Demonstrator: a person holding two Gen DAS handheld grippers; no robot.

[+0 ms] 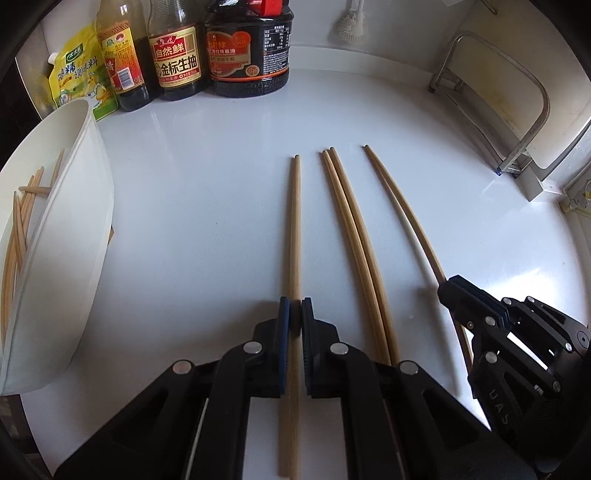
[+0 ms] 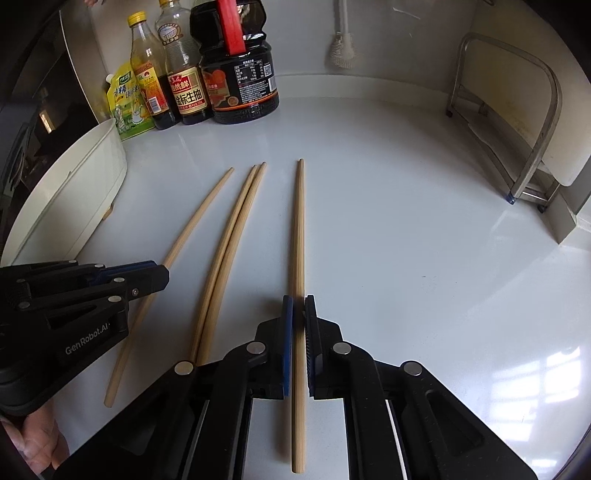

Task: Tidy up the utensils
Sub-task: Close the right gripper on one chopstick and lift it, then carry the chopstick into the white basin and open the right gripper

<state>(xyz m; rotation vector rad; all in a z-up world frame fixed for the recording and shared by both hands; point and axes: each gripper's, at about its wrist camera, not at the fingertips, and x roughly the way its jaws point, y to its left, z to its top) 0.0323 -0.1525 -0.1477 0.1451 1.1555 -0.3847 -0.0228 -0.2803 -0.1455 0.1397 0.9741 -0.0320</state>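
Several long wooden chopsticks lie on the white counter, pointing away from me. My left gripper is shut on the leftmost chopstick, which also shows in the right wrist view. My right gripper is shut on the rightmost chopstick, seen in the left wrist view with the right gripper on it. A pair of chopsticks lies between them, untouched. A white holder at the left lies tilted with several chopsticks inside.
Sauce bottles and a yellow seasoning pouch stand at the back left. A metal rack stands at the right by the wall. A white brush hangs on the back wall.
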